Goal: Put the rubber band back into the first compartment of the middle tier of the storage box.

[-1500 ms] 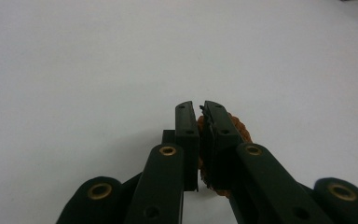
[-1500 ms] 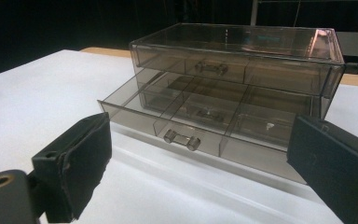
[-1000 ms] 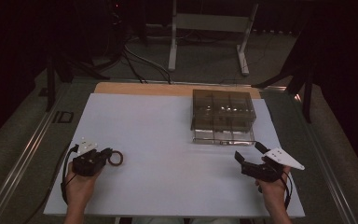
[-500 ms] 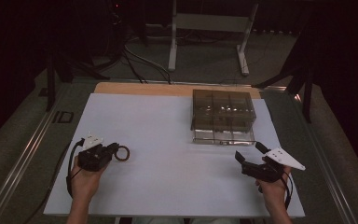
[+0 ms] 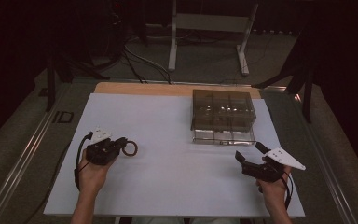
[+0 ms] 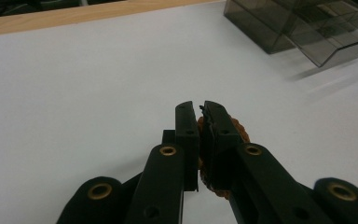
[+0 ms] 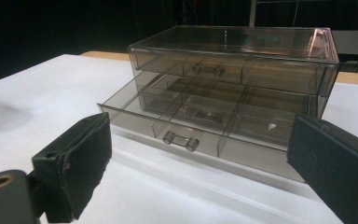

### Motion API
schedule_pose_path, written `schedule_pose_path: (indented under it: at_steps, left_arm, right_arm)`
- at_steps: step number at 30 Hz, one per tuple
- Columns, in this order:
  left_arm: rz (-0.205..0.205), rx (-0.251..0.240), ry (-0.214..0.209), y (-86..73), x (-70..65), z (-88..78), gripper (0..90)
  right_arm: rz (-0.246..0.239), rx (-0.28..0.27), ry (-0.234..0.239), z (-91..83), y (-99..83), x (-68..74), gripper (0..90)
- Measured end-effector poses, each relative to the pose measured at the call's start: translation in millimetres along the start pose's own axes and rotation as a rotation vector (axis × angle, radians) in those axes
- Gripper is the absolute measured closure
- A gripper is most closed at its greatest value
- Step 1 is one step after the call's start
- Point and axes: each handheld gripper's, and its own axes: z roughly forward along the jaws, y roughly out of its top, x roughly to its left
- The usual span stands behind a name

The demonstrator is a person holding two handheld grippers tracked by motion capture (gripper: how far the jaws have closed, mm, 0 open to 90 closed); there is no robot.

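Note:
A brown braided ring [image 5: 131, 149] sticks out of my left gripper [image 5: 121, 146], which is shut on it just above the left part of the white table top [image 5: 168, 186]. In the left gripper view the jaws pinch the ring [image 6: 238, 129] edge-on at my left gripper [image 6: 200, 109]. A smoky clear drawer box [image 5: 223, 109] stands at the back right, its bottom drawer [image 7: 186, 116] pulled out and divided into compartments. My right gripper [image 5: 248, 151] stands open in front of that drawer, apart from it, with nothing between its fingers [image 7: 74, 158].
A wooden strip [image 5: 144, 88] runs along the table's far edge. A metal rail [image 5: 23, 158] lies along the left side. On the floor behind stand a white frame [image 5: 209, 28] and loose cables [image 5: 135, 56]. The drawer box [image 6: 307, 23] lies to the far right of the left gripper.
My left gripper has moved to the right and a little up and away from the person, carrying the ring. The right gripper has kept still.

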Motion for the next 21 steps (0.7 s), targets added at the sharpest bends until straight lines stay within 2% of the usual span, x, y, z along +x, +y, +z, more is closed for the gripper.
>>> schedule_pose_path:
  at_steps: [5,15,21]
  left_arm:
    - [-0.006,-0.011,-0.023,4.4,-1.7,4.2,87.3]
    - [0.004,-0.029,-0.042,16.2,-2.2,8.2,87.3]
    - [-0.025,-0.057,-0.068,21.5,0.3,10.6,87.3]
  right_arm:
    - [-0.001,-0.001,0.000,-0.3,0.1,-0.1,6.9]
    - [0.000,-0.002,0.000,-0.5,0.1,-0.1,6.9]
    - [0.001,-0.002,0.001,-0.3,0.0,0.3,6.9]
